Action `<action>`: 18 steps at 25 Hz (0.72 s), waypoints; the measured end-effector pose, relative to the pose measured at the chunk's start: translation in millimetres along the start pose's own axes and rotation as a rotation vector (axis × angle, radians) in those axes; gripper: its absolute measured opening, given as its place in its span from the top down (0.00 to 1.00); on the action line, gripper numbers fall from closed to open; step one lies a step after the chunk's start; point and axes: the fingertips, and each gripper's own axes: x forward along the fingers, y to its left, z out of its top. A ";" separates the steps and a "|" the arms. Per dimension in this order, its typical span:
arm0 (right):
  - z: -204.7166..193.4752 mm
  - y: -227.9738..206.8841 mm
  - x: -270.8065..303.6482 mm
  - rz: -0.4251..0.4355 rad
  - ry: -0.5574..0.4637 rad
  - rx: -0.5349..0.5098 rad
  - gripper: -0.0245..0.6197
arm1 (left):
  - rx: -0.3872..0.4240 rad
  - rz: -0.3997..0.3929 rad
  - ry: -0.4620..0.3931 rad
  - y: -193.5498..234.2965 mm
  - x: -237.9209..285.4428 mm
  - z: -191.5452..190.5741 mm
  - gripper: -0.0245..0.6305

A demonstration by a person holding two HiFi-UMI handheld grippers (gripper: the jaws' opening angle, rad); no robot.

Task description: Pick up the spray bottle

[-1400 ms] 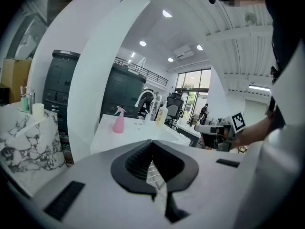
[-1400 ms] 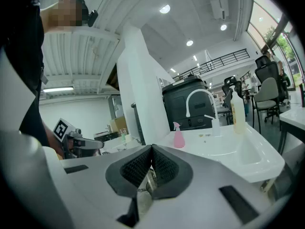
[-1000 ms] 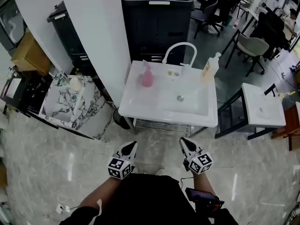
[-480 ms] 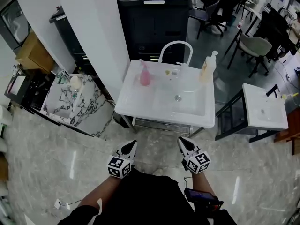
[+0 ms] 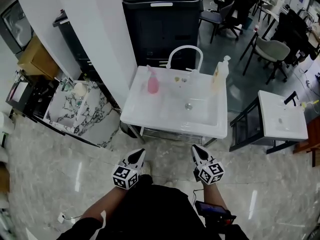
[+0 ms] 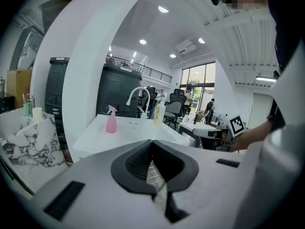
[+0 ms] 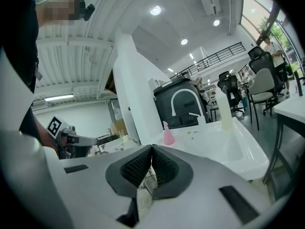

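Spanning the bottom of the head view: glossy marble floor (image 5: 60, 174), w/ the person standing on it facing a white sink (image 5: 145, 111) on a metal frame. White pillar (image 5: 95, 39) rises at rear left, and a big black machine (image 5: 160, 24) stands right behind the sink. Marble-pattern basin (image 5: 60, 115) is off to the left and a 2nd white basin (image 5: 295, 126) to the right, both apart from the main sink. Office chairs (image 5: 267, 51) are further back on the right.

On the sink's rear deck a white arched faucet (image 5: 184, 51) sits at center. Yellowish pump bottle (image 5: 221, 71) stands upright at the rear right corner. Pink spray bottle (image 5: 152, 81) stands upright at rear left, just left of the faucet, w/ nothing touching it.

Left gripper (image 5: 140, 154) and right gripper (image 5: 196, 150) are both low in front of the person, over the floor, short of the sink's front edge and well apart from the spray bottle. Each gripper view shows the black ribbed pads pressed together w/ nothing between them. Both point toward the sink.
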 end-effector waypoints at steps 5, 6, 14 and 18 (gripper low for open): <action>2.1 -5.4 13.7 -0.024 0.017 0.000 0.92 | -0.015 -0.021 0.008 15.8 19.8 1.8 0.95; 2.5 -9.5 15.1 -0.039 0.021 0.002 0.92 | -0.016 -0.033 0.007 17.7 26.5 3.0 0.95; 29.4 -37.0 41.0 -0.152 0.010 -0.011 0.92 | 0.009 -0.132 -0.032 49.3 80.4 46.4 0.95; 41.8 -39.4 63.4 -0.195 0.004 -0.019 0.92 | 0.014 -0.171 -0.039 71.5 95.7 61.0 0.95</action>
